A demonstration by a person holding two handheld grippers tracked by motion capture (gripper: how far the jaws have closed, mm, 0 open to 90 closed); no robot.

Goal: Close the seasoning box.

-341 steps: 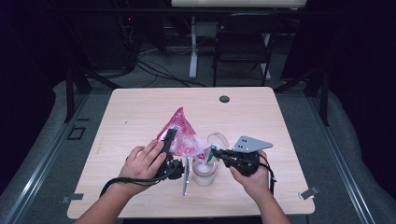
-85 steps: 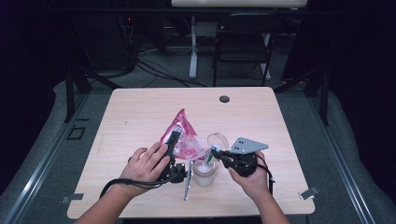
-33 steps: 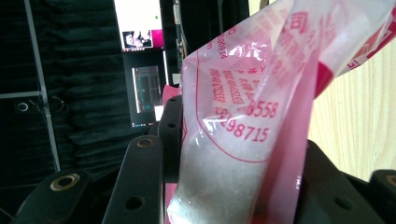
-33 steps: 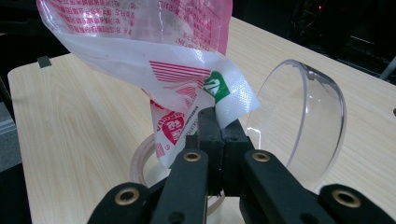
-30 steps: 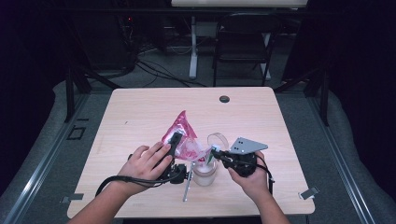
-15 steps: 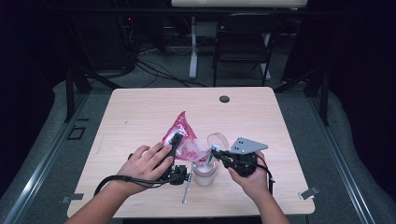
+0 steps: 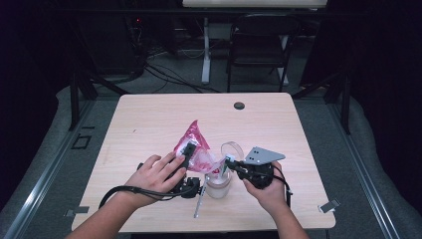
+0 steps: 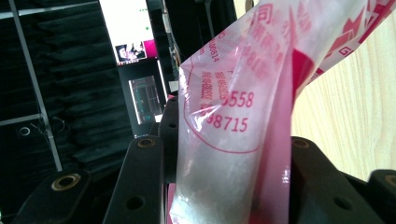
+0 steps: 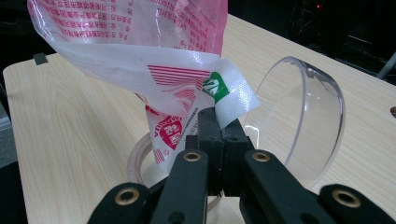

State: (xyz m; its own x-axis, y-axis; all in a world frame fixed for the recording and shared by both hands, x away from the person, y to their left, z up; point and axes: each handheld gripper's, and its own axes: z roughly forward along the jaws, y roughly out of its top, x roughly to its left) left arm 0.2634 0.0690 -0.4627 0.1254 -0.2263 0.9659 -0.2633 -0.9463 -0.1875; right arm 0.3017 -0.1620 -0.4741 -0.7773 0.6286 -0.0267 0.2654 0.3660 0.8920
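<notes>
A pink and white plastic bag of white powder is held up between both grippers over a clear jar near the table's front edge. My left gripper is shut on the bag's body, which bulges between the jaws. My right gripper is shut on a lower corner of the bag, its tips pinching the white flap with a green mark. Below that corner is the jar's rim. The jar's clear domed lid stands open on the far side.
A thin metal utensil lies on the table in front of the jar, between the hands. A small black round cap sits at the table's far edge. A chair stands beyond the table.
The bag's peak has sunk a little and the left hand has drifted slightly toward the jar. Both grippers keep their hold on the bag.
</notes>
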